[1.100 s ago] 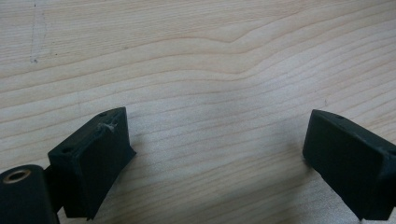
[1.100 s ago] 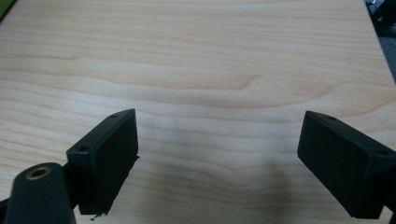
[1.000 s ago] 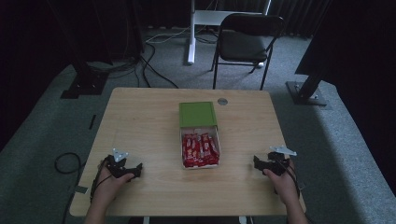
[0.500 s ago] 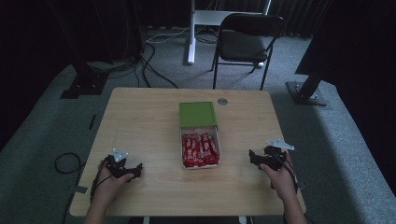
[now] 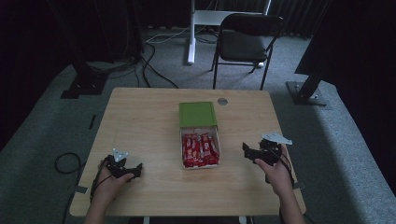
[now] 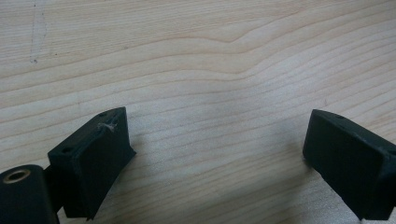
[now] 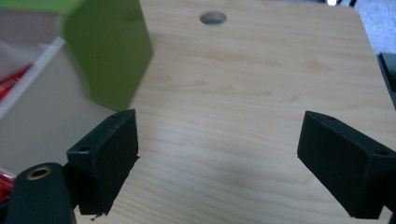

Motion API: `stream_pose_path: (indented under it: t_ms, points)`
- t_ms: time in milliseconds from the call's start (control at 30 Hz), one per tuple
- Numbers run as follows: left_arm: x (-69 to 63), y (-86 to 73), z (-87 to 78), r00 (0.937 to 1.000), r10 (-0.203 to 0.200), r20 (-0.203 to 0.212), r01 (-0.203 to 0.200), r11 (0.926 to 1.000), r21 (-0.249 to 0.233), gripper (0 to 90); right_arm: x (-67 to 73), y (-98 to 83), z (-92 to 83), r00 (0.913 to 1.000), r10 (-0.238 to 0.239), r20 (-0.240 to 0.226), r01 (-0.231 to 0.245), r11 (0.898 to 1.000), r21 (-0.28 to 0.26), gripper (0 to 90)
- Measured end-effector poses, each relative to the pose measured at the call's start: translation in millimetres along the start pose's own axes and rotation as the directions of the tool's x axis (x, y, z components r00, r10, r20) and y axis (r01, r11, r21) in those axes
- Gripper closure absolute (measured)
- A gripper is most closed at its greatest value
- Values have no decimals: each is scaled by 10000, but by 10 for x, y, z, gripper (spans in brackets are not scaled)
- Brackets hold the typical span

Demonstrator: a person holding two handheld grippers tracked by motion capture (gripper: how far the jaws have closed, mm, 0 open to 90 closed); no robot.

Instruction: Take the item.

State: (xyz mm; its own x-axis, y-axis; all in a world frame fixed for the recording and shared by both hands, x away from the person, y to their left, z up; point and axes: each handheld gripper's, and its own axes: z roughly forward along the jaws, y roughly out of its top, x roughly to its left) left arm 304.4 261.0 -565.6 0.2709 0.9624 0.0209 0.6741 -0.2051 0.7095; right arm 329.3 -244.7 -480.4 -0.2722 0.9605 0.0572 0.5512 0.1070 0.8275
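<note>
A light wooden table (image 5: 140, 121) carries an open box (image 5: 200, 148) of red packets, its green lid (image 5: 197, 114) lying just behind.

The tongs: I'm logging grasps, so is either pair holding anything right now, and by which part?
Nothing is held. The left tongs and right tongs both stand open over bare table, apart from the box of red bars.

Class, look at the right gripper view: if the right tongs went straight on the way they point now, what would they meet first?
Probably nothing at once: between the open right tongs lies bare table, running on toward the round hole. The green box stands just left of that line and might be brushed; depth is hard to judge.
</note>
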Motion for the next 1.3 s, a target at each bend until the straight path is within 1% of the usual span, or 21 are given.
stream_pose_path:
  t_ms: [300,567,600,667,733,767,800,967,1067,1100,1133,1300]
  points:
    - [0,0,0,10000,3,0,-3,10000,1,83,234,224,-66,9981,-276,-556,247,9983,-537,122]
    - [-1,0,0,10000,-4,-2,4,10000,-6,83,428,328,-60,9946,-540,-886,475,9961,-740,122]
    - [0,0,0,10000,-4,-1,4,10000,-6,83,458,336,-54,9937,-589,-954,518,9958,-756,122]
    - [0,0,0,10000,-4,-1,4,10000,-6,83,534,346,-34,9909,-840,-1048,765,9943,-737,142]
    - [-1,0,0,10000,-4,-4,4,10000,-5,83,593,352,-12,9886,-932,-1181,852,9938,-712,142]
    - [-1,0,0,10000,-4,-4,4,10000,-5,83,593,352,-12,9886,-932,-1181,852,9938,-712,142]
    - [0,0,0,10000,-2,-3,2,10000,-4,83,664,361,14,9861,-1011,-1317,926,9933,-690,143]
    - [0,0,0,10000,-5,-1,5,10000,-4,83,811,384,58,9809,-1097,-1606,990,9924,-729,146]
    - [1,0,-1,10000,25,-5,-25,10000,10,83,886,385,82,9771,-1130,-1803,1019,9924,-696,160]
    - [1,0,-1,10000,25,-5,-25,10000,10,83,886,385,82,9771,-1130,-1803,1019,9924,-696,160]
    - [0,0,0,10000,8,-5,-8,10000,-2,83,946,380,103,9745,-1241,-1870,1130,9912,-690,178]
    - [-1,0,1,10000,-6,-4,6,10000,-15,83,1061,374,143,9689,-1311,-2097,1186,9904,-711,196]
